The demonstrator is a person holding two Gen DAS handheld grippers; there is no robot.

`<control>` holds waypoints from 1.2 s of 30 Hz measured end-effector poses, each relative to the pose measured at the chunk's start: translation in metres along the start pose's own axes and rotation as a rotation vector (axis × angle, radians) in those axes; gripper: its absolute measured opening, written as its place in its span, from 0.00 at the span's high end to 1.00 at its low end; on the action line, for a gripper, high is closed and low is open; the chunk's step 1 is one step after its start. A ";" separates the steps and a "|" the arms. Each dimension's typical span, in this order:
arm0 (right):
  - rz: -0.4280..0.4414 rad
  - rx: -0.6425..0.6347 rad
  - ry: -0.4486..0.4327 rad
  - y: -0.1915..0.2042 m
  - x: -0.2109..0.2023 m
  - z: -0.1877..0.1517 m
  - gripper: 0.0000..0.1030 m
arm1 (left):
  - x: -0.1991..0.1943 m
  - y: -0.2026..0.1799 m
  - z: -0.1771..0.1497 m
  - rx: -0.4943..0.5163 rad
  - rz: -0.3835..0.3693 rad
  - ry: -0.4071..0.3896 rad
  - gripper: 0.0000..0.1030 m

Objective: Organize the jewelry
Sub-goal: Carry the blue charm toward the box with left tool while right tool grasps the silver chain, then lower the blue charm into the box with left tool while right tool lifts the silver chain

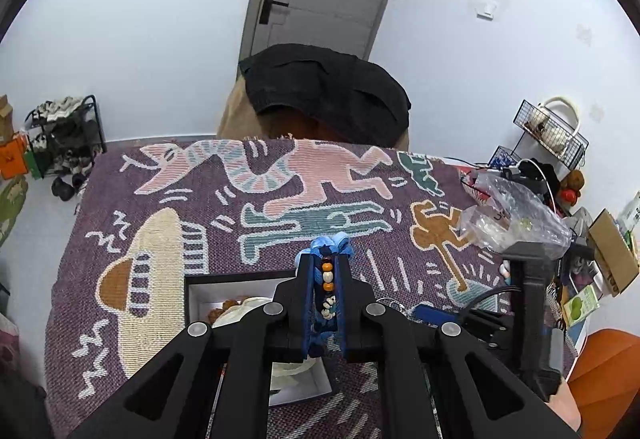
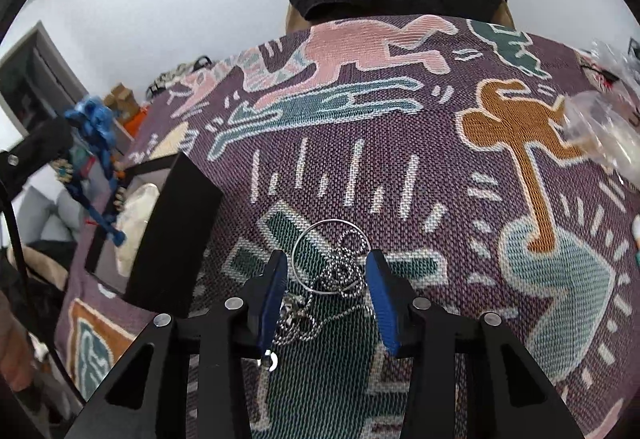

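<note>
Left gripper point(image 1: 325, 293) clamps blue beaded strand point(image 1: 327, 275) above white box point(image 1: 196, 289), right gripper point(image 2: 326, 289) half-open around silver chain point(image 2: 332, 271) on woven cloth point(image 2: 440, 175), pads not touching

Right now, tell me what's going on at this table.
A person is sorting jewelry with a handheld gripper in each hand. The left gripper is shut on a blue beaded necklace, held above an open white box on the patterned tablecloth. The right gripper points down at a silver chain with a ring lying on the cloth; its blue fingers stand either side of the chain without pressing it.
</note>
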State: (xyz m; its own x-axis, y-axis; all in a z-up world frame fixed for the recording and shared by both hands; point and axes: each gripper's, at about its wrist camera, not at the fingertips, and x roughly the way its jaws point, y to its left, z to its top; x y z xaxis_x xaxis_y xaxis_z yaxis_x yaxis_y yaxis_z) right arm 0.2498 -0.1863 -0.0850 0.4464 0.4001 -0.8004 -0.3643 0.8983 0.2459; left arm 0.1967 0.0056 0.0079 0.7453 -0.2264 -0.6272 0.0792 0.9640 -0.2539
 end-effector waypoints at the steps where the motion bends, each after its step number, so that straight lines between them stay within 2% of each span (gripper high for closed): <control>1: -0.008 -0.008 0.010 0.002 0.003 0.001 0.65 | -0.001 0.002 -0.001 -0.002 -0.001 -0.002 0.90; 5: -0.056 -0.055 0.038 0.008 0.013 0.003 0.72 | -0.003 0.008 -0.001 -0.010 -0.002 -0.005 0.90; 9: -0.117 -0.087 0.050 0.009 0.019 0.004 0.85 | -0.005 0.014 -0.002 -0.023 -0.002 -0.008 0.90; 14: -0.118 -0.113 0.023 0.012 0.013 0.005 0.89 | -0.008 0.016 -0.002 -0.027 -0.004 -0.011 0.90; 15: -0.108 -0.112 0.009 0.012 0.008 0.006 0.96 | -0.008 0.017 -0.002 -0.027 -0.004 -0.011 0.90; 29: -0.047 -0.159 -0.245 0.043 -0.099 0.038 0.96 | -0.020 0.017 0.002 -0.033 -0.004 -0.037 0.90; 36: -0.044 -0.178 -0.330 0.057 -0.146 0.052 0.96 | -0.031 0.018 0.006 -0.035 -0.003 -0.056 0.90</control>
State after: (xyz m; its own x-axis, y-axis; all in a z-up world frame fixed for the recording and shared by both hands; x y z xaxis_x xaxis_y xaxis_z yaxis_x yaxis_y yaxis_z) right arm 0.2067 -0.1845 0.0742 0.6937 0.4245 -0.5819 -0.4618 0.8821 0.0929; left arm 0.1795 0.0312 0.0271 0.7810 -0.2203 -0.5843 0.0589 0.9575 -0.2823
